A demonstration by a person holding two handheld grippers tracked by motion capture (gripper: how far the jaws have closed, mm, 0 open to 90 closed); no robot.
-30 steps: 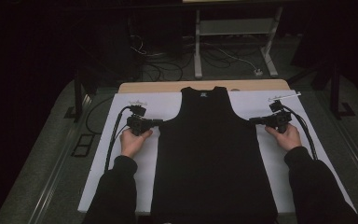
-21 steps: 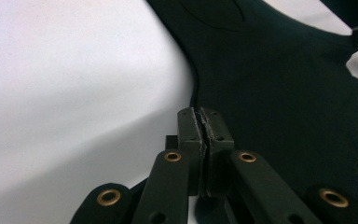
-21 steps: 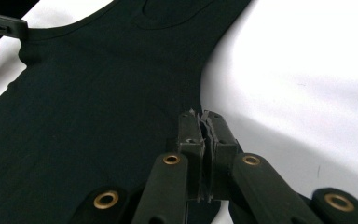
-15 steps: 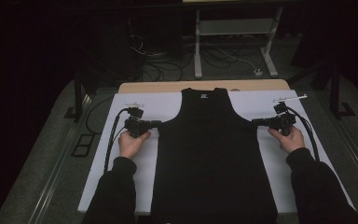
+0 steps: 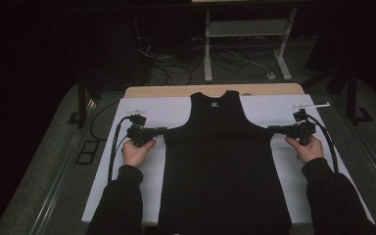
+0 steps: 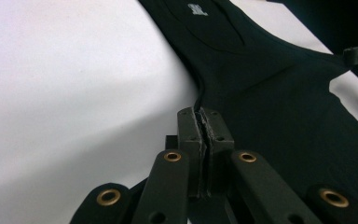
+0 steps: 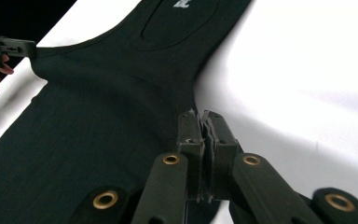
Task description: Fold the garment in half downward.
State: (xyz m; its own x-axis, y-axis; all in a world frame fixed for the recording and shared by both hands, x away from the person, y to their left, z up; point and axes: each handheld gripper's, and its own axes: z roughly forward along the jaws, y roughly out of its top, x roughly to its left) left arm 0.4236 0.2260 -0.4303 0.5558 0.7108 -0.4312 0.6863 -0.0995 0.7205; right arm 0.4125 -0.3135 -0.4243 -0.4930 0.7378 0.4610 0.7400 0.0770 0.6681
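Note:
A black tank top [image 5: 223,166] lies flat on the white sheet [image 5: 152,110], neck towards the far edge, with a small white label [image 6: 196,9] inside the collar. My left gripper [image 5: 162,130] is shut on the fabric at the garment's left underarm corner [image 6: 200,100]. My right gripper [image 5: 271,129] is shut on the opposite underarm corner [image 7: 186,105]. Both point inward, level with the table, and the cloth is stretched between them. In the right gripper view the left gripper [image 7: 9,46] shows at the far side of the top.
The white sheet covers a tabletop whose wooden strip [image 5: 215,90] shows at the far edge. Cables [image 5: 115,147] trail from both grippers. Beyond the table stand a white metal frame [image 5: 245,44] and loose cords on the dark floor. A small black frame [image 5: 86,152] lies left of the sheet.
My right gripper has drawn outward to the right with the garment's corner, pulling the cloth tauter. The left gripper has stayed in place.

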